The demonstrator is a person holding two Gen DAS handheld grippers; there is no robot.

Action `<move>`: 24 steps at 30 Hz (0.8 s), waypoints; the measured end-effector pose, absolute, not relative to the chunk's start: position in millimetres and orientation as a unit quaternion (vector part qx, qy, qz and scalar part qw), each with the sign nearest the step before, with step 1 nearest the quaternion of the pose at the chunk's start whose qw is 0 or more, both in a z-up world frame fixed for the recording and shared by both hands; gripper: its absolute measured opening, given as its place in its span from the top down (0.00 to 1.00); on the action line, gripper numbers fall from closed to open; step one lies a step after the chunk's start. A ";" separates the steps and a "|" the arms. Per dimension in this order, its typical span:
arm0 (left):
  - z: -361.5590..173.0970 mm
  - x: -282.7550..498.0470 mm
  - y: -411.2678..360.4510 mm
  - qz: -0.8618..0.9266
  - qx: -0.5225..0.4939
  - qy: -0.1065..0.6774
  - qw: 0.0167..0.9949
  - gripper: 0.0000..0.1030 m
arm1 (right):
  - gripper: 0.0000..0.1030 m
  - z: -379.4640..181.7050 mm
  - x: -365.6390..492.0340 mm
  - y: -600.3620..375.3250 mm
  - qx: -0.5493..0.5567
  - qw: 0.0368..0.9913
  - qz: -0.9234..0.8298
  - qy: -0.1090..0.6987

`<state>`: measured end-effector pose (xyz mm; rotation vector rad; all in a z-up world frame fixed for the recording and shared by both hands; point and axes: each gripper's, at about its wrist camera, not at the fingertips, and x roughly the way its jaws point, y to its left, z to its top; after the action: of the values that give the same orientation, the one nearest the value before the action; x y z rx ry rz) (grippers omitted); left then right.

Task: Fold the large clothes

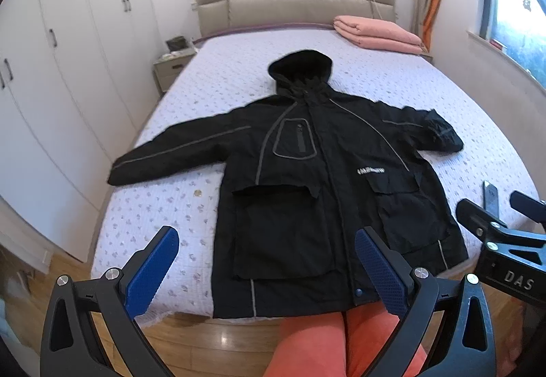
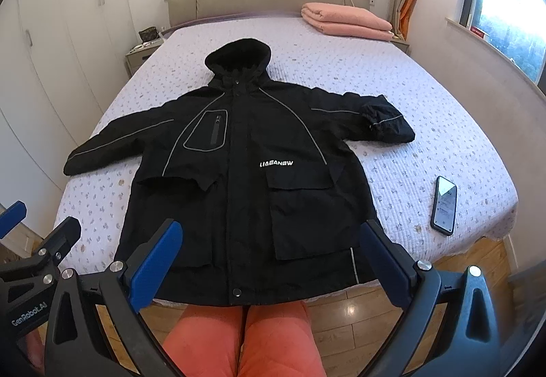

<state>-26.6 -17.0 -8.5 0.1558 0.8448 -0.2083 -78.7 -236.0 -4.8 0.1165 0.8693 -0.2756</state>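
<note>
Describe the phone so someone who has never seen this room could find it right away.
Start at the bed with the black jacket spread across it. The phone lies screen-up on the quilt beside the jacket's hem, toward the window side. It is the only small, flat, glossy thing there.

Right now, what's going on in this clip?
A person stands at the foot of the bed with a two-finger tool in each hand. The left tool and right tool are both open, hovering above the hem of a black hooded jacket and gripping nothing. The jacket lies flat, front up, sleeves spread, no fold started. A phone lies on the bed to its right, and a folded pink blanket near the headboard.
</note>
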 end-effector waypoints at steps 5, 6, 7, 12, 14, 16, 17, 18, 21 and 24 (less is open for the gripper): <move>-20.4 -12.9 -24.2 -0.096 0.078 0.416 0.901 0.00 | 0.00 -19.4 -69.9 -248.4 0.073 0.889 -0.137 0.430; -23.5 -8.9 -26.3 -0.096 0.078 0.418 0.900 0.00 | 0.00 -24.1 -66.5 -254.3 0.078 0.888 -0.137 0.431; -26.6 -4.8 -28.7 -0.097 0.078 0.419 0.899 0.00 | 0.00 -28.8 -63.3 -260.5 0.083 0.888 -0.137 0.431; -58.7 42.1 -56.1 -0.102 0.084 0.433 0.892 0.00 | 0.00 -63.8 -32.4 -313.7 0.090 0.888 -0.161 0.421; -75.6 68.8 -71.6 -0.109 0.083 0.437 0.889 0.00 | 0.00 -79.2 -16.8 -344.3 0.092 0.889 -0.180 0.411; -93.1 95.5 -87.6 -0.113 0.082 0.441 0.887 0.00 | 0.00 -97.8 6.2 -382.3 0.094 0.888 -0.203 0.401; -108.0 119.1 -101.8 -0.116 0.081 0.447 0.883 0.00 | 0.00 -106.3 18.2 -399.8 0.094 0.886 -0.216 0.400; -117.7 134.7 -111.6 -0.120 0.079 0.450 0.882 0.00 | 0.00 -116.9 33.2 -420.7 0.093 0.883 -0.232 0.399; -147.8 182.7 -145.7 -0.131 0.077 0.448 0.881 0.00 | 0.01 -146.5 78.8 -480.5 0.098 0.873 -0.263 0.400; -168.3 217.2 -178.9 -0.151 0.084 0.445 0.879 0.00 | 0.06 -170.4 119.4 -528.4 0.108 0.863 -0.281 0.406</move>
<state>217.2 -178.9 -168.3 0.1742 0.9274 -0.3147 119.4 -528.4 -170.4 0.2263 0.8506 -0.5899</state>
